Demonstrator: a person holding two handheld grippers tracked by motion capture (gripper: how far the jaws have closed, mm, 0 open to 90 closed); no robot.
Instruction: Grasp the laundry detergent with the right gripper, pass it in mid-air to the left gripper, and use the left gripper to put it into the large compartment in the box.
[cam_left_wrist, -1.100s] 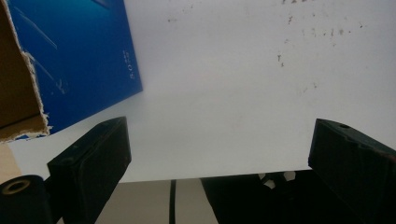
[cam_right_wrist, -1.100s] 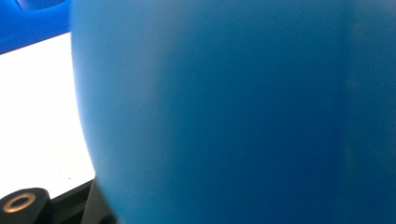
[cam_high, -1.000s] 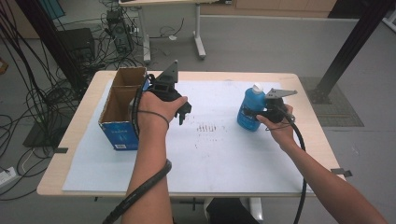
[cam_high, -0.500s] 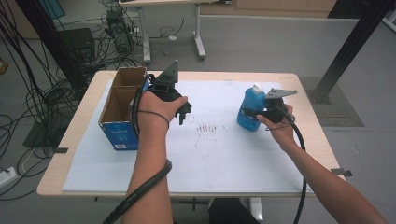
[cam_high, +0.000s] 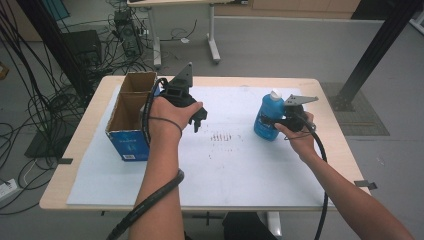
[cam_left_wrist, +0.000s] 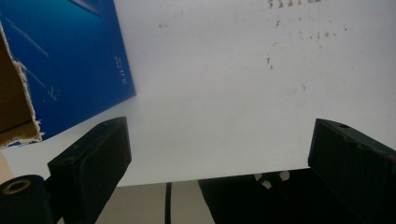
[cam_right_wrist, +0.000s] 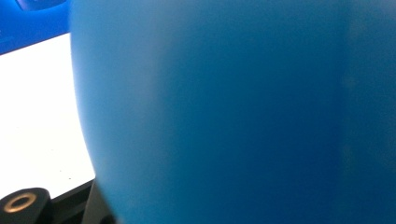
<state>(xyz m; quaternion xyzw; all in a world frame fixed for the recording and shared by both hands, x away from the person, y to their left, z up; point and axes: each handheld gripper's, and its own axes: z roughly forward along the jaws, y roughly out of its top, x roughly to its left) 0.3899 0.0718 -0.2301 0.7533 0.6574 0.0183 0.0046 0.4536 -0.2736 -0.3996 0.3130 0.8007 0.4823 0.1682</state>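
High view puts my right gripper (cam_high: 278, 121) at about three o'clock on the white paper sheet (cam_high: 235, 165) that covers the light wooden table (cam_high: 327, 125), its jaws pinched on the lower half of the upright blue plastic bottle with a white cap (cam_high: 266, 116). That bottle stands on the sheet toward its right edge, with a strip of bare tabletop beyond it before the table's rim. My left gripper (cam_high: 199, 119) hangs at about ten o'clock, just beside the open blue-sided cardboard box (cam_high: 129, 116), which sits close to the table's left edge. Between my two grippers the sheet lies open from the centre down to six o'clock (only faint dark specks mark it).

Left gripper view shows my black jaws (cam_left_wrist: 215, 172) spread wide with nothing between them, above the sheet's edge; the box wall is cut off at upper left. Right gripper view is blurred blue bottle (cam_right_wrist: 243, 112) at close range, so my pads are hidden there.
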